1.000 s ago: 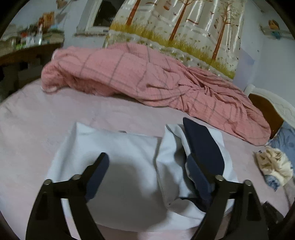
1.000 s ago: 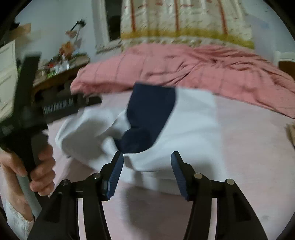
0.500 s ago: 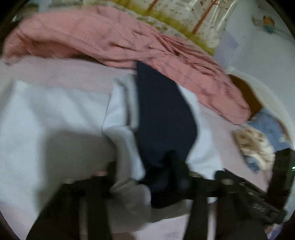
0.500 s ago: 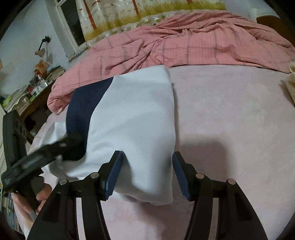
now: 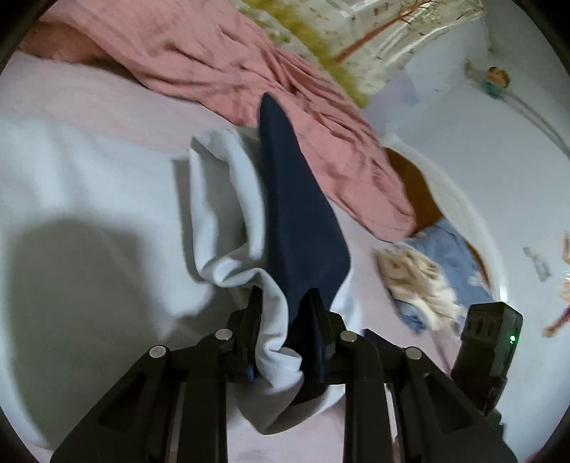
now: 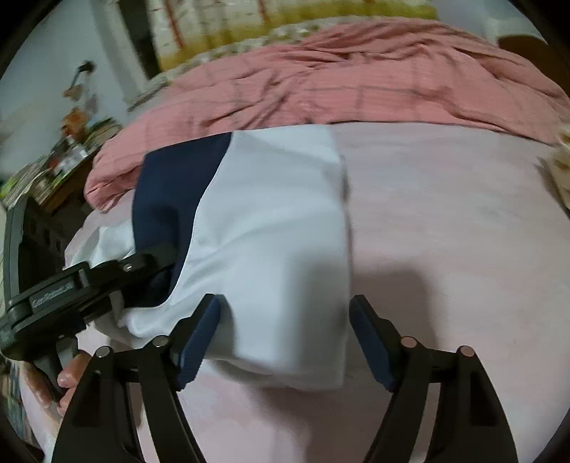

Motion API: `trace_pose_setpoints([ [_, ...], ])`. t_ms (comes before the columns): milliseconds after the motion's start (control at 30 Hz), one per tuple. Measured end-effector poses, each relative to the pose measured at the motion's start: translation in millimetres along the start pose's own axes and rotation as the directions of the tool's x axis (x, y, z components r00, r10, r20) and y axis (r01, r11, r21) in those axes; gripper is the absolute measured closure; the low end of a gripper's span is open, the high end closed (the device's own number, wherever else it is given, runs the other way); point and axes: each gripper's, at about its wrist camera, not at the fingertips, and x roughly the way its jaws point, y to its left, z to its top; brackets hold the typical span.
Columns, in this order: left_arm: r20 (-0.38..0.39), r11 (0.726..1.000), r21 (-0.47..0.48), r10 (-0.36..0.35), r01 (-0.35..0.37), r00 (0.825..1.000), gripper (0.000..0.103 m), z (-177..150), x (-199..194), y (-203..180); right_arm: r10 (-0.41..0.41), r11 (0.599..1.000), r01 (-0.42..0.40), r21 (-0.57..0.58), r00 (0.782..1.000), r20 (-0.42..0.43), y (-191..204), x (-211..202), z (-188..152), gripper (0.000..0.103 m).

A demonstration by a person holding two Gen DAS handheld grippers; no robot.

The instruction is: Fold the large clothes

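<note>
1. Surface: a bed with a pale pink sheet (image 6: 445, 220) fills the lower and centre areas of both views. A rumpled pink checked quilt (image 6: 356, 82) lies across the upper part of each frame; a tree-print curtain (image 5: 384, 32) hangs behind it.
2. Task item: a white garment (image 6: 278, 220) with a navy panel (image 6: 171, 192) lies on the sheet, centre-left in the right wrist view. In the left wrist view the white cloth (image 5: 89, 185) spreads over the left half of the frame and the navy panel (image 5: 302, 220) rises through the centre.
3. Left tongs (image 5: 285, 306): lower centre of the left wrist view. The jaws have just been closing and now clamp a bunched fold of white and navy fabric at the garment edge. The same tongs (image 6: 156, 256) enter from the left edge of the right wrist view, held by a hand (image 6: 71, 377).
4. Right tongs (image 6: 285, 313): lower centre of the right wrist view. The jaws have just been opening and stand apart, straddling the near white edge of the garment without pressing it.
5. Other items: a beige and blue cloth pile (image 5: 427, 281) lies at centre right of the left wrist view, near the bed's edge.
</note>
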Motion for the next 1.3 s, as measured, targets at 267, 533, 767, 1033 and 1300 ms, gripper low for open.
trace_pose_setpoints([
  [267, 0.039, 0.964, 0.131, 0.227, -0.23, 0.973, 0.078, 4, 13, -9, -0.019, 1.0, 0.019, -0.008, 1.0, 0.0, 0, 11, -1, 0.029],
  [533, 0.338, 0.794, 0.267, 0.454, -0.546, 0.825, 0.029, -6, -42, -44, -0.033, 0.999, 0.032, -0.022, 0.999, -0.033, -4, 28, -3, 0.029],
  [767, 0.444, 0.765, 0.183, 0.497, -0.618, 0.746, 0.013, -2, -104, -47, -0.141, 0.979, 0.154, -0.134, 0.985, 0.098, 19, 9, -7, 0.026],
  [1033, 0.385, 0.708, 0.017, 0.647, -0.706, 0.658, 0.0, -21, -154, 6, 0.069, 0.984, -0.041, -0.174, 0.985, 0.157, 45, -12, -9, 0.026],
  [1300, 0.213, 0.745, -0.15, 0.667, -0.65, 0.714, 0.001, -19, -157, 91, -0.106, 0.952, 0.118, -0.283, 0.993, 0.058, 58, 29, -23, 0.024],
])
